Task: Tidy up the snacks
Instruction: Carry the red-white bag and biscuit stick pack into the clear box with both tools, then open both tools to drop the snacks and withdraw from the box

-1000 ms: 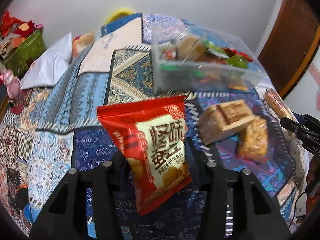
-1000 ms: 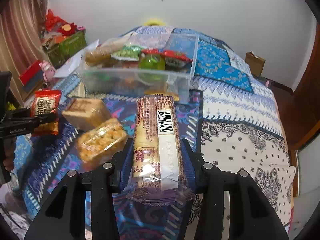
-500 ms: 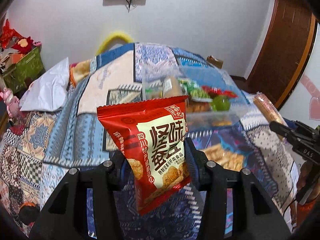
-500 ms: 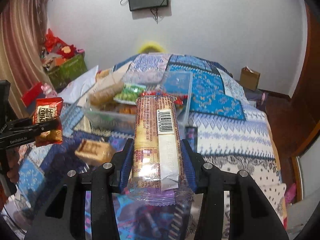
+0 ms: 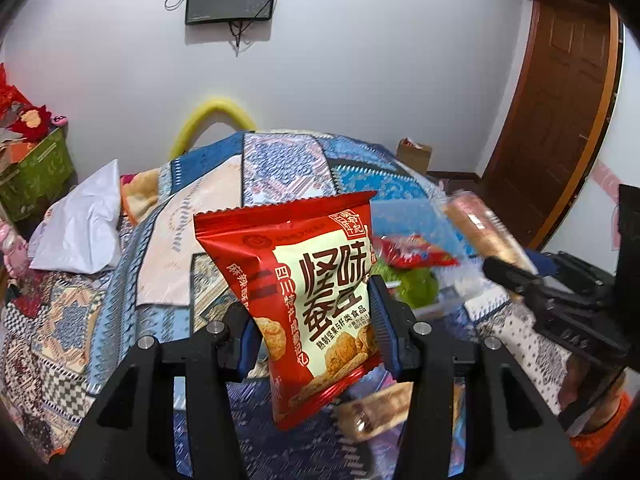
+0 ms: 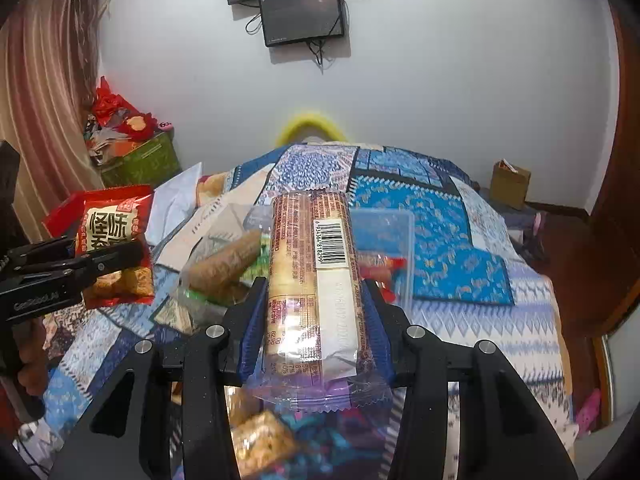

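Note:
My left gripper point(image 5: 312, 320) is shut on a red snack bag point(image 5: 296, 280) and holds it up above the bed; the bag also shows in the right wrist view point(image 6: 108, 240). My right gripper point(image 6: 312, 320) is shut on a long biscuit pack point(image 6: 312, 280) with a barcode, held in the air; it also shows in the left wrist view point(image 5: 476, 228). A clear plastic bin point(image 6: 392, 240) with several snacks stands on the bed behind both, partly hidden. It shows in the left wrist view point(image 5: 412, 220).
The patterned quilt point(image 6: 460, 240) covers the bed. Wrapped snack bars lie below the grippers point(image 6: 260, 444) point(image 5: 376, 412). A white pillow point(image 5: 84, 224) lies left, a green box point(image 5: 36, 172) beyond it. A wooden door point(image 5: 560, 112) is at right.
Both grippers rose and tilted up with their snacks; the wall and screen came into view. The bin and loose bars dropped lower in both views.

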The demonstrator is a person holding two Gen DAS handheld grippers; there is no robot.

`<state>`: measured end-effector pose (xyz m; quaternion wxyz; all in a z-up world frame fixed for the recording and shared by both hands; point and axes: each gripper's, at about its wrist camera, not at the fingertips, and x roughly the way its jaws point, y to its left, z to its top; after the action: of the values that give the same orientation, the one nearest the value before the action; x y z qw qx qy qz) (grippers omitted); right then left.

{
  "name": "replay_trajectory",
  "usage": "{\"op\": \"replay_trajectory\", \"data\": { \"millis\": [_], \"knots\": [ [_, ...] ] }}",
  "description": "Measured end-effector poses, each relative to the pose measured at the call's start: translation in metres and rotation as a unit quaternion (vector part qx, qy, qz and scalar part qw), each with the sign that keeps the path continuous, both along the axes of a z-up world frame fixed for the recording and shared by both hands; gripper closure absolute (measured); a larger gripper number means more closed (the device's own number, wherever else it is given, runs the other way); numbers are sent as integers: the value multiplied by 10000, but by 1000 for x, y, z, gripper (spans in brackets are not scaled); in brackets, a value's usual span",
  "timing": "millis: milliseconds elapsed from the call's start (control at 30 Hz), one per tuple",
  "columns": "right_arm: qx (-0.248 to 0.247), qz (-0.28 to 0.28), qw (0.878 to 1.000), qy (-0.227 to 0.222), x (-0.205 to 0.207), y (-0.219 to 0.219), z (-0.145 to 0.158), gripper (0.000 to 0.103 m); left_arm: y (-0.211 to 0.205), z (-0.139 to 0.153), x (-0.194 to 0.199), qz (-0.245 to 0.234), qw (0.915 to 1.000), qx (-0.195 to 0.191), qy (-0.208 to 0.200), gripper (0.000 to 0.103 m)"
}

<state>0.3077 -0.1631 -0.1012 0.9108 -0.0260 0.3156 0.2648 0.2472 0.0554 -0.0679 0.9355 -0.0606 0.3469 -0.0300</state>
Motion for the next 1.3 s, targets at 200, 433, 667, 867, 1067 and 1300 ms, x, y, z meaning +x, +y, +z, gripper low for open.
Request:
{"op": "replay_trajectory", "data": {
  "millis": [200, 433, 667, 867, 1067, 1300],
  "knots": [
    [-1, -9, 10000, 13, 21, 15, -1, 60, -9, -4, 29, -109, 9999, -28, 7, 55],
    [-179, 36, 9997, 166, 47, 29, -16, 60, -14, -24, 54, -93, 9997, -153, 181, 55],
    [-453, 81, 9983, 371, 65, 37, -35, 61, -13, -39, 79, -37, 9994, -65, 339, 55],
    [-562, 91, 9970, 529, 74, 32, -45, 60, -17, -49, 102, -78, 9985, -48, 533, 55],
    [-668, 57, 9962, 552, 75, 28, -47, 60, -31, -62, 115, -155, 9976, 26, 677, 55],
    [-620, 77, 9967, 514, 71, 19, -38, 59, -35, -58, 110, -150, 9982, 93, 568, 39]
  ]
}}
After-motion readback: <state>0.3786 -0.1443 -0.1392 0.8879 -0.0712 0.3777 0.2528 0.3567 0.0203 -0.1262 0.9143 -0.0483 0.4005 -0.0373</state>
